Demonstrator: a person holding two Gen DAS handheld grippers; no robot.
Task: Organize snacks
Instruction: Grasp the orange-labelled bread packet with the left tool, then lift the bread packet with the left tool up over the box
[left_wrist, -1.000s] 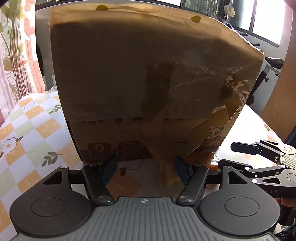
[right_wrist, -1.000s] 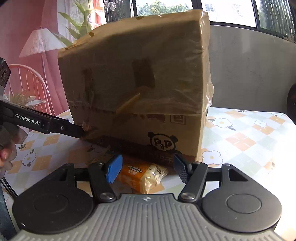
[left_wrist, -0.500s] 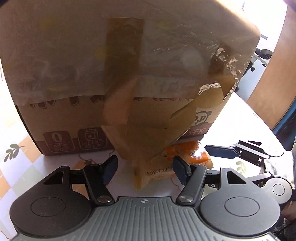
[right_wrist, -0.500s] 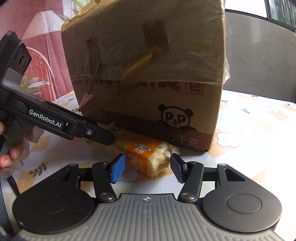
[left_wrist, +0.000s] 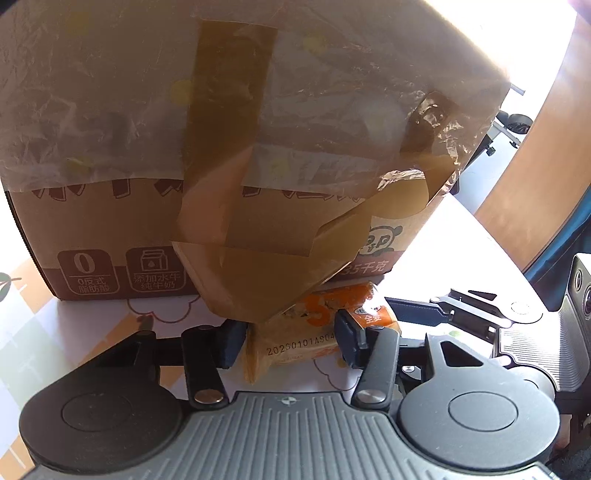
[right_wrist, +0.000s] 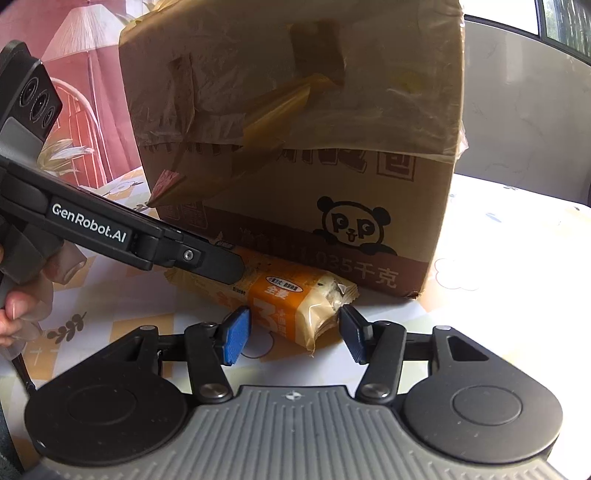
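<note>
Big brown cardboard box (left_wrist: 110, 229) w/ panda print, crinkled clear film and tan tape strips fills both views; top edge cut off. A hanging tape flap (left_wrist: 255, 280) hides part of the orange-and-clear plastic snack packet (right_wrist: 295, 299), which lies on the floral checked counter (right_wrist: 498, 295) just beside the box's base. Packet print too small to read well.

Left tongs (left_wrist: 288, 341): jaws have just been closing, pads look pressed on packet's end. Right tongs (right_wrist: 291, 332): jaws straddle the other end, left pad apart from it; released. A hand (right_wrist: 22, 306) shows at frame edge.
</note>
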